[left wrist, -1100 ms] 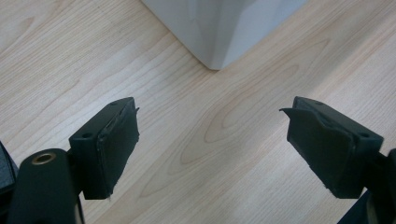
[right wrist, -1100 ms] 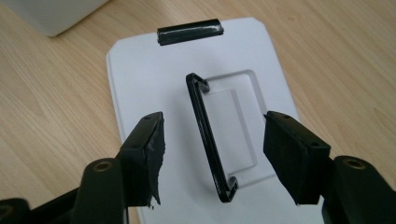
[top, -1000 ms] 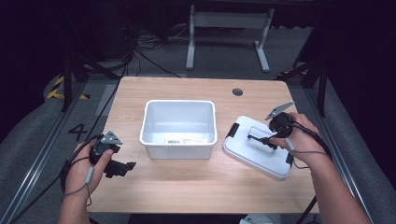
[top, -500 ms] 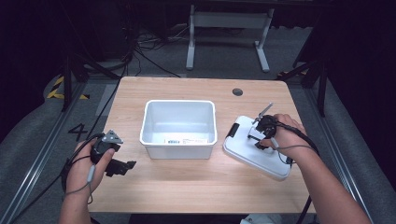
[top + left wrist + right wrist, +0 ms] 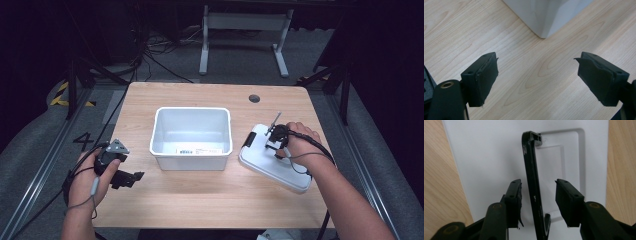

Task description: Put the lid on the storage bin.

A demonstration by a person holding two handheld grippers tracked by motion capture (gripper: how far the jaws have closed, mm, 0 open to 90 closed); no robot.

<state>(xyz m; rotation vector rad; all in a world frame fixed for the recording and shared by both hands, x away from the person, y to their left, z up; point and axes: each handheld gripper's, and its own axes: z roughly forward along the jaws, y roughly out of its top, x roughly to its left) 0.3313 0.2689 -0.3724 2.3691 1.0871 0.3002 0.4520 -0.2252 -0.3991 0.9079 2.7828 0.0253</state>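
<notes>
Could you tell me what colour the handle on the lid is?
Black; the handle shows best in the right gripper view.

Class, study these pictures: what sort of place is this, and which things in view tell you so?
Probably a lab or studio set up for recording handling tasks, not a home. A lone wooden table stands among dark surroundings, loose cables trail over the grey floor, hazard tape marks it, and a hand-held left gripper trails its own cable.

Left gripper point(image 5: 131, 178) agape — right gripper point(image 5: 537, 200) half-closed
</notes>
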